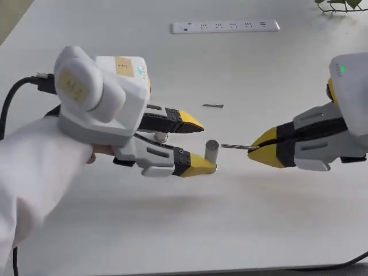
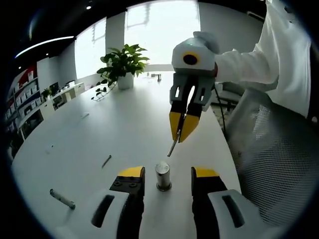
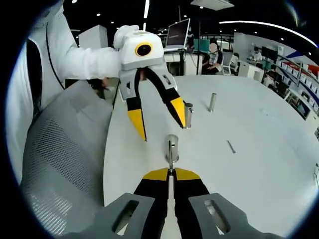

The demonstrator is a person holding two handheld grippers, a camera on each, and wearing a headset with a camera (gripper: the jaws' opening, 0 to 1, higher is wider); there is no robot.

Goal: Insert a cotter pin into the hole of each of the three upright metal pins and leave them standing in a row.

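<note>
A short upright metal pin stands on the white table between the spread yellow-tipped jaws of my left gripper, which is open and not touching it. From the right, my right gripper is shut on a thin cotter pin that points at the metal pin with its tip just short of it. In the right gripper view, the cotter pin lines up with the metal pin. Two more upright metal pins stand farther back.
A loose cotter pin lies on the table beyond the grippers. A white power strip sits at the far edge. In the left gripper view, a small grey rod lies at the left and a potted plant stands far back.
</note>
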